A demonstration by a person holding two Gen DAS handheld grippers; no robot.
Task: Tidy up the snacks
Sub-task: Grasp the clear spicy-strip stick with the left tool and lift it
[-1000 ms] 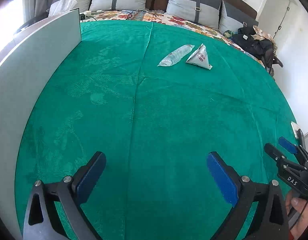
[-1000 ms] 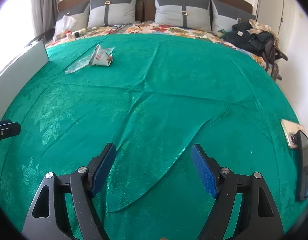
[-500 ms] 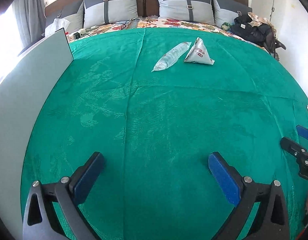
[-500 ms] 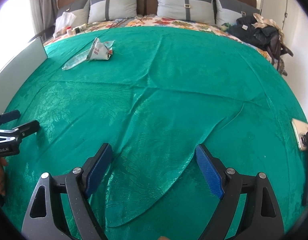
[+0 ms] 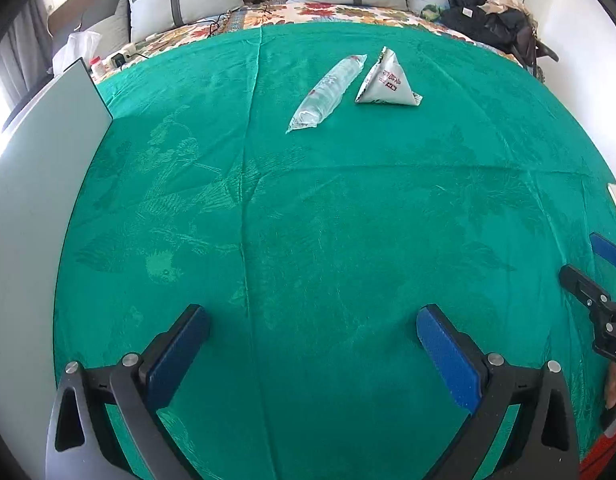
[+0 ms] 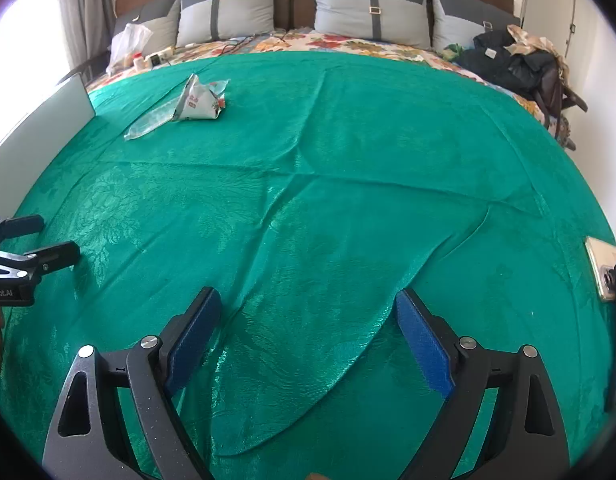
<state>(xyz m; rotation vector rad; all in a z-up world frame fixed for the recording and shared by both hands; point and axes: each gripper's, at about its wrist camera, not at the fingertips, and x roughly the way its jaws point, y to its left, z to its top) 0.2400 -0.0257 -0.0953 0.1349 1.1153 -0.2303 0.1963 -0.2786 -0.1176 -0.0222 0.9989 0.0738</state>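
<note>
Two snacks lie side by side far across the green bedspread: a long clear tube packet and a white pyramid-shaped packet. In the right wrist view the tube packet and the pyramid packet sit at the far left. My left gripper is open over bare cloth, nothing between its blue pads. My right gripper is open too, above a fold in the cloth. Each gripper shows at the edge of the other's view: the right gripper and the left gripper.
A pale flat board stands along the left side of the bed. A phone lies at the right edge of the spread. Pillows line the headboard, dark clothes and a bag are piled at the far right, and small items sit at the far left.
The left gripper has rolled and shifted, so the snacks now sit nearer the centre of its view. The right gripper's jaws have spread wider. The left gripper's tips have come further into the right view.
</note>
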